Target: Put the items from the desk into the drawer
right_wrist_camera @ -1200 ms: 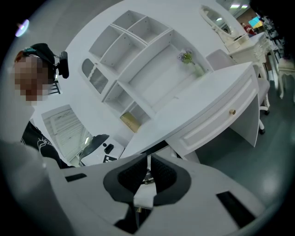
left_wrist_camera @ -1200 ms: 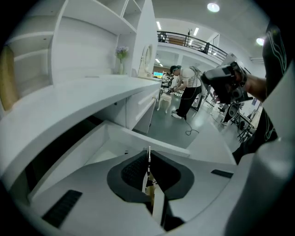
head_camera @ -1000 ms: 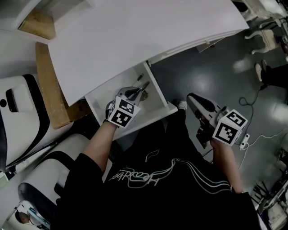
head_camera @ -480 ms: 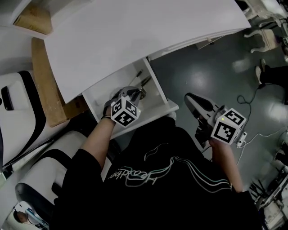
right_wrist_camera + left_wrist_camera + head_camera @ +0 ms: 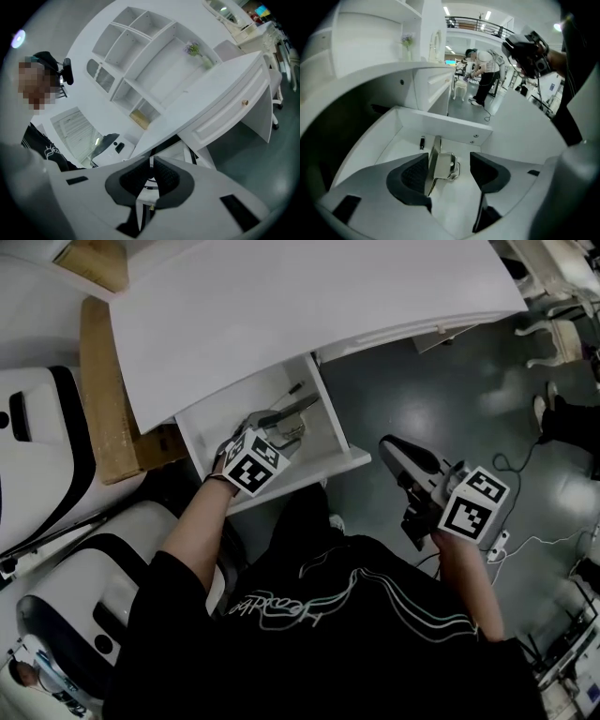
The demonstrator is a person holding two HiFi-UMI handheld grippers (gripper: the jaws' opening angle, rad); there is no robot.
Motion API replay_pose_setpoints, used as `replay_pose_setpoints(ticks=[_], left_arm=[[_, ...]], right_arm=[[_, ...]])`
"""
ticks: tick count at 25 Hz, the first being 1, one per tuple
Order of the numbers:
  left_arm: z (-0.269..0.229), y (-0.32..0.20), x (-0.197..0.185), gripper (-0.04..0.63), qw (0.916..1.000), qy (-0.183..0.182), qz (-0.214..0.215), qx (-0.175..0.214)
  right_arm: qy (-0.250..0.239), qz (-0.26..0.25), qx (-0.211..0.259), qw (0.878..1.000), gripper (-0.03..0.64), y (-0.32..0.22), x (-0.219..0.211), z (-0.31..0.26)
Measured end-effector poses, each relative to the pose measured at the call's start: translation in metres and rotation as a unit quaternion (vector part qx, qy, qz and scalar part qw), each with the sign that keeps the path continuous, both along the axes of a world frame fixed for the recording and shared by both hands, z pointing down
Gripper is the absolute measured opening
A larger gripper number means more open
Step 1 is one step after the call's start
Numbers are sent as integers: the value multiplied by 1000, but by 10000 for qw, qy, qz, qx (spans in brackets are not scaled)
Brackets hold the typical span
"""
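Note:
The white drawer [image 5: 314,476] stands pulled out under the white desk [image 5: 281,315]. My left gripper [image 5: 278,427] reaches down into it; its jaws have just been opening. In the left gripper view, a long metal clip-like tool [image 5: 440,165] lies on the drawer floor [image 5: 454,206] between the spread jaws of the left gripper [image 5: 449,174], close to the left pad [image 5: 410,176]. A small dark pen-like item [image 5: 422,142] lies further back in the drawer. My right gripper [image 5: 396,454] hangs over the floor to the right of the drawer, shut with nothing in it [image 5: 151,180].
A cardboard box [image 5: 103,409] and a white-and-black chair [image 5: 47,465] stand left of the drawer. Cables [image 5: 525,535] lie on the grey floor at right. White shelves [image 5: 140,61] rise behind the desk. People [image 5: 485,70] stand far off.
The left gripper's jaws have opened and let go of the metal tool, which now lies in the drawer. The right gripper has shifted slightly left.

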State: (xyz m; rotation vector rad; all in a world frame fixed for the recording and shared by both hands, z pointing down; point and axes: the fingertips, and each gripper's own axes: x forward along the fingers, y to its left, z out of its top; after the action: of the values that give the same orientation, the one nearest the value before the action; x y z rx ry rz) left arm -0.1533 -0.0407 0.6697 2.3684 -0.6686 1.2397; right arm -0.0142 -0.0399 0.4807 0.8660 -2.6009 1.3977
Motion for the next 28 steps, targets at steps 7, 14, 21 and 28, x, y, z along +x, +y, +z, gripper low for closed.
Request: replay_pose_setpoints(ticks=[7,14,21,28], left_arm=[[-146,-5,0,284,9841,875,-1231,936],[-287,65,44,218,9551,1924,-1770,1393],[-363,159,85,58,9274,2761,-2075,1438],[-401,217,107,21,9018,3453,-2123,1502]], right_arm=[[-242,-463,785,9955,54,39,8,-53],[-248,-613,1546,9858,54,99,36,-120],[-398,-685,2022,9761,54,165,52,-170],[-461,-715,2516,9641,54,208,46,-205]])
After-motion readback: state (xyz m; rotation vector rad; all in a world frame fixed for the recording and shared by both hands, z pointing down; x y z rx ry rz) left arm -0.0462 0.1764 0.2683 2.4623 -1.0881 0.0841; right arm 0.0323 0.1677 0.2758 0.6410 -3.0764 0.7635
